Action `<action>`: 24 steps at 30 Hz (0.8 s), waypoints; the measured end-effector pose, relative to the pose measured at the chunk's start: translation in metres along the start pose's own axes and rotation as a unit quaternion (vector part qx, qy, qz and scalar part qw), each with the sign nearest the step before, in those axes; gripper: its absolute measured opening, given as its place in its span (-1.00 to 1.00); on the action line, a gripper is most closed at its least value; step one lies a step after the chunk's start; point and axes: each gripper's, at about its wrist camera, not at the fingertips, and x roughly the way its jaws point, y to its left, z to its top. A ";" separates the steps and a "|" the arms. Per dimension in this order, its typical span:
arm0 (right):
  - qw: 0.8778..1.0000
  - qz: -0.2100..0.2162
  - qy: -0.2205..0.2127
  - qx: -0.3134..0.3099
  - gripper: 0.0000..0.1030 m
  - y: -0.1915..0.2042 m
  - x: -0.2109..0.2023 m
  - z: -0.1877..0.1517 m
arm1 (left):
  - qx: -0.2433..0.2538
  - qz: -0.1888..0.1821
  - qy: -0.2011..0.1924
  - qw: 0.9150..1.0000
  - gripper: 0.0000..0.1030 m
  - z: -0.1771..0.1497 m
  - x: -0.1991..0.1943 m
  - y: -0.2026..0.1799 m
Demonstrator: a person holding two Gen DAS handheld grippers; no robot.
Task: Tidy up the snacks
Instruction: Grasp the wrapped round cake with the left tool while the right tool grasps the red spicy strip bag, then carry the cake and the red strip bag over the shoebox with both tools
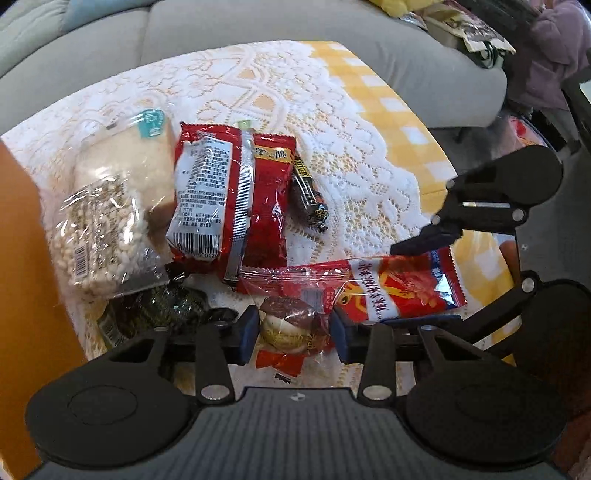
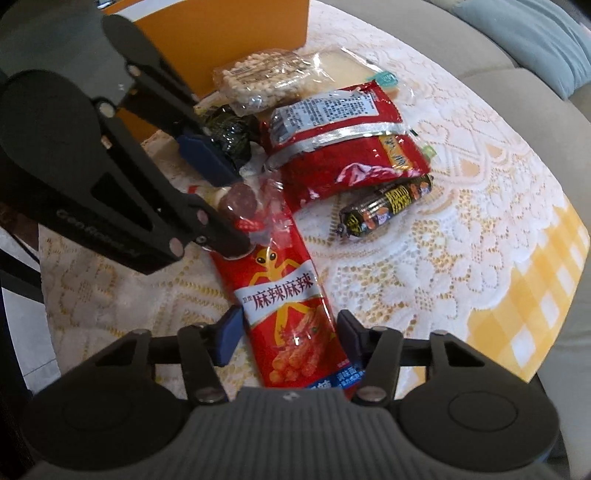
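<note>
My left gripper (image 1: 293,334) is open, its blue pads either side of a clear-wrapped chocolate cake snack (image 1: 290,325), also seen in the right wrist view (image 2: 240,201). My right gripper (image 2: 286,338) is open around the end of a long red spicy-strip packet (image 2: 288,314), which also shows in the left wrist view (image 1: 399,291). Beyond lie a big red bag (image 1: 236,195), a puffed-rice bar (image 1: 103,218), a dark sausage stick (image 1: 310,192) and a dark green wrapped snack (image 1: 159,306).
An orange box (image 2: 221,33) stands at the table's edge beside the pile, also at the left in the left wrist view (image 1: 26,277). A lace cloth over yellow check (image 2: 461,240) covers the table. A grey sofa (image 1: 258,26) lies behind.
</note>
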 end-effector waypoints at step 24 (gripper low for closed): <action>0.968 0.014 -0.030 0.249 -0.33 0.035 -0.040 -0.026 | -0.068 0.057 -0.040 0.995 -0.13 -0.048 -0.076 -0.027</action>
